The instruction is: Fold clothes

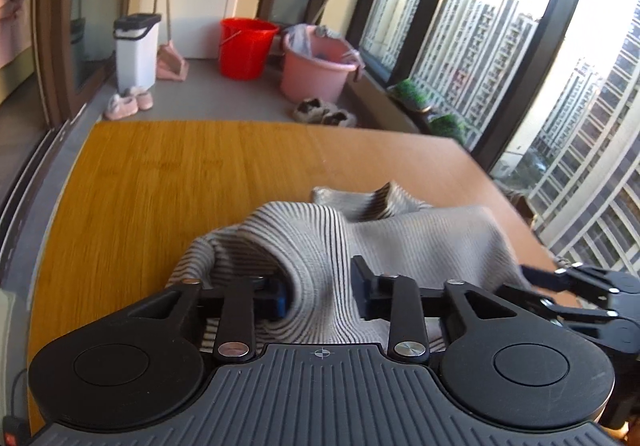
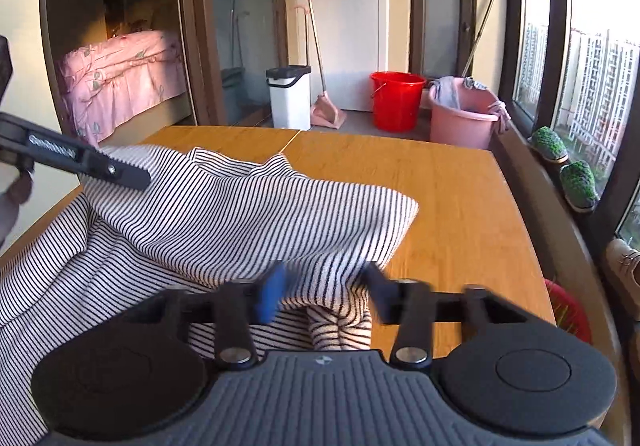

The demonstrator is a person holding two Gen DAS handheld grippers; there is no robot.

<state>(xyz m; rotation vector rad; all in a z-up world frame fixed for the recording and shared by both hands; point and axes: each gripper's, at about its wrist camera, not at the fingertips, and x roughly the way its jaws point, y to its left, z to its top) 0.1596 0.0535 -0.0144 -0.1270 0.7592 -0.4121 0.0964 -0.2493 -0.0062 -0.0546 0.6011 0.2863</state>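
Garment: a white knit top with thin black stripes point(image 2: 224, 214) lies bunched on the near part of the wooden bench point(image 2: 460, 206), one layer lifted off the rest and hanging in a broad fold between the two grippers.
Left gripper point(image 1: 320, 296): its black fingers point(image 1: 366, 296) stand part-way open with a rumpled hump of the striped cloth between them; the cloth touches the blue pad on the left finger, but whether it is truly pinched I cannot tell. In the right wrist view the same gripper point(image 2: 132, 176) reaches in from the left edge, its toothed finger lying on the raised layer.
Right gripper point(image 2: 322, 296): fingers point(image 2: 272, 296) blurred, set part-way apart, a twisted wad of striped cloth running down between them; a firm hold cannot be told. In the left wrist view it point(image 1: 532, 278) shows at the right edge, at the cloth's border.
Bench: bare yellow-brown boards beyond and to the right of the garment.
Floor beyond: a red plastic bucket point(image 2: 396, 100) just beside a pink plastic tub point(image 2: 464, 118) with cloths draped over its rim; a white bin with a black lid point(image 2: 290, 96); a pink dustpan with a long handle point(image 2: 326, 114) between bin and bucket.
Window sill: two small green plants point(image 2: 576, 180) in a row on the right.
Room behind: a bed with a pink flowered cover point(image 2: 120, 78) seen through the doorway.
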